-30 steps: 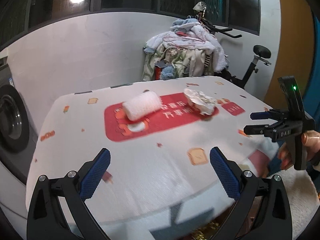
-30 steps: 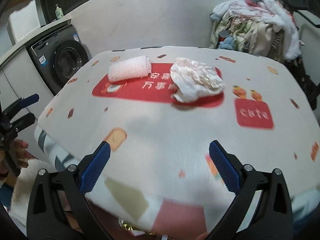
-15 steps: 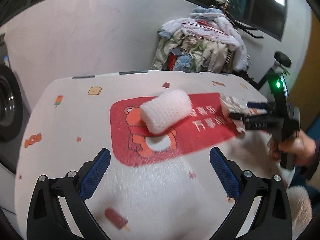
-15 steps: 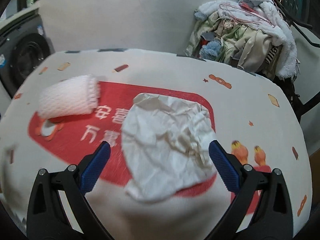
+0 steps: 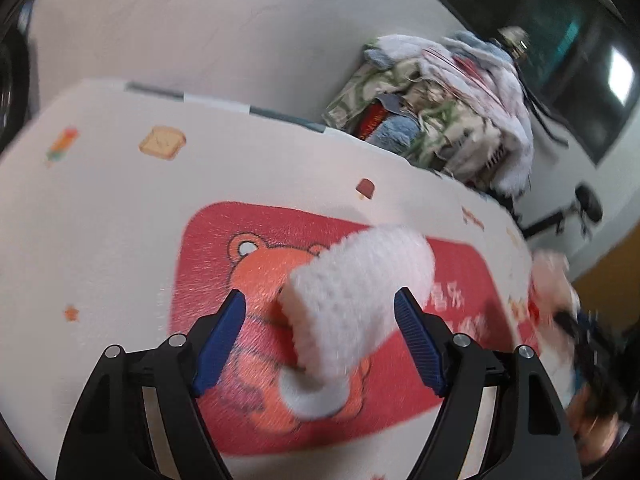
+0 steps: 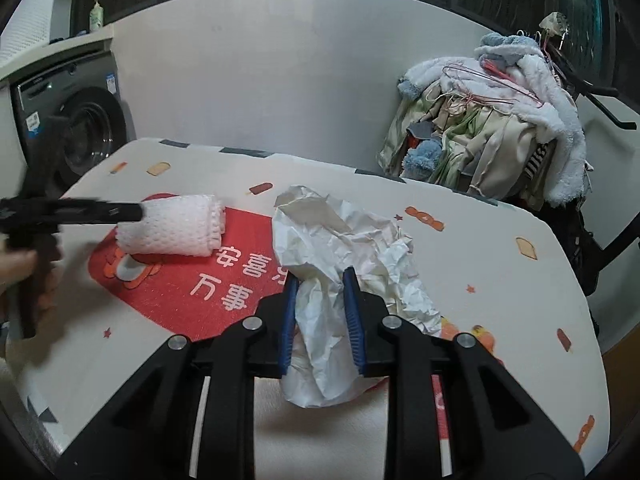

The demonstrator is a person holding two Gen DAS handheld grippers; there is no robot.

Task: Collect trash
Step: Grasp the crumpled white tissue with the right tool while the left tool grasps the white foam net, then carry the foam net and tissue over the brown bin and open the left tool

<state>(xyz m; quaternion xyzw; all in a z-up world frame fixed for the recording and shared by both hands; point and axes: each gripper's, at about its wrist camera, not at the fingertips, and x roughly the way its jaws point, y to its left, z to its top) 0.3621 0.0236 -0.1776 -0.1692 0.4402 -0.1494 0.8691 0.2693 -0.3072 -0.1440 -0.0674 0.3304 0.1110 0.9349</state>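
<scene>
A white foam net sleeve (image 5: 352,300) lies on the red bear print of the tablecloth (image 5: 100,220). My left gripper (image 5: 320,292) straddles it with its jaws closing; the right pad touches the sleeve, the left pad stands just clear. A crumpled sheet of white paper (image 6: 344,240) lies to the right of the sleeve (image 6: 176,224). My right gripper (image 6: 321,274) is closing on the paper's near part, and both blue pads press into it. The left gripper (image 6: 100,211) shows as a blurred black bar at the sleeve. The right gripper (image 5: 580,336) is blurred at the right edge.
A washing machine (image 6: 80,140) stands left of the table (image 6: 480,280), with a bottle (image 6: 96,14) on the counter above it. A heap of clothes (image 6: 500,120) hangs over an exercise bike behind the table's far right corner. A white wall runs along the far edge.
Both grippers moved in over the table. The left one came down around the foam sleeve and its jaws narrowed. The right one reached the paper and its jaws closed on it.
</scene>
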